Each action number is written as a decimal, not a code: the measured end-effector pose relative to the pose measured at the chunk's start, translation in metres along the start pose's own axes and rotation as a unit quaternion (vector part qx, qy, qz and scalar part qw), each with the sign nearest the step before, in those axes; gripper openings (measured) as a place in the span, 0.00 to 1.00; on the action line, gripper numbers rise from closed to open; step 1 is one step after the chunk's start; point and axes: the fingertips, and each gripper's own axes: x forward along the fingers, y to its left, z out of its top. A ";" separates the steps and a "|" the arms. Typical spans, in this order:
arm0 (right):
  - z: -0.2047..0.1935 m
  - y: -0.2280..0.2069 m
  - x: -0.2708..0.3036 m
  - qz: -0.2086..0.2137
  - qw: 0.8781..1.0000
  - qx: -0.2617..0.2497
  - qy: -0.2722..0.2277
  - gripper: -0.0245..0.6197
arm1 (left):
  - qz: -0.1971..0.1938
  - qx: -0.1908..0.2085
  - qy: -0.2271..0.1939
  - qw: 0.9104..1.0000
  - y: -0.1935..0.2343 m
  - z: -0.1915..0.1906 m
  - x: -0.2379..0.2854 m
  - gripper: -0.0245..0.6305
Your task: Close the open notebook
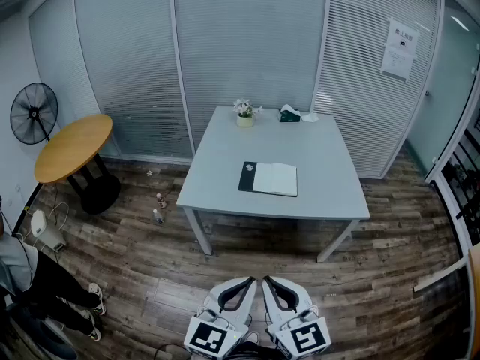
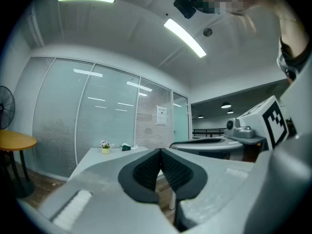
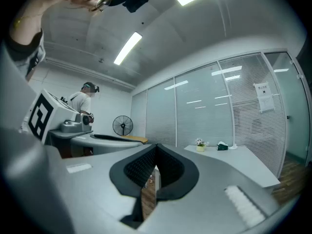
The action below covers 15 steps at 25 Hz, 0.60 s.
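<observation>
An open notebook (image 1: 269, 178) lies flat in the middle of the grey table (image 1: 225, 148), its dark cover showing at the left and white pages to the right. Both grippers hang side by side at the bottom of the head view, well short of the table's near edge. My left gripper (image 1: 251, 283) is shut with nothing in it, its dark pads (image 2: 148, 172) meeting at the tips. My right gripper (image 1: 266, 282) is shut and empty too, pads (image 3: 165, 169) together. The notebook does not show in either gripper view.
A small flower pot (image 1: 244, 113) and a dark tissue box (image 1: 290, 115) stand at the table's far edge. A round wooden table (image 1: 71, 147) and a fan (image 1: 34, 112) are at the left. A person's legs (image 1: 60, 295) show at the lower left. Glass partitions enclose the room.
</observation>
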 end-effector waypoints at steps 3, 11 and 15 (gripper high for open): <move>0.001 0.000 -0.006 0.000 1.000 0.008 -0.007 0.04 | 0.004 -0.001 -0.003 1.000 -0.002 0.002 -0.002 0.04; -0.002 -0.004 -0.017 0.000 1.000 0.007 -0.004 0.14 | 0.013 0.001 -0.004 1.000 -0.008 -0.004 -0.001 0.11; -0.004 -0.010 -0.022 -0.001 1.000 0.010 -0.007 0.15 | 0.015 -0.004 -0.001 1.000 -0.012 -0.008 0.003 0.13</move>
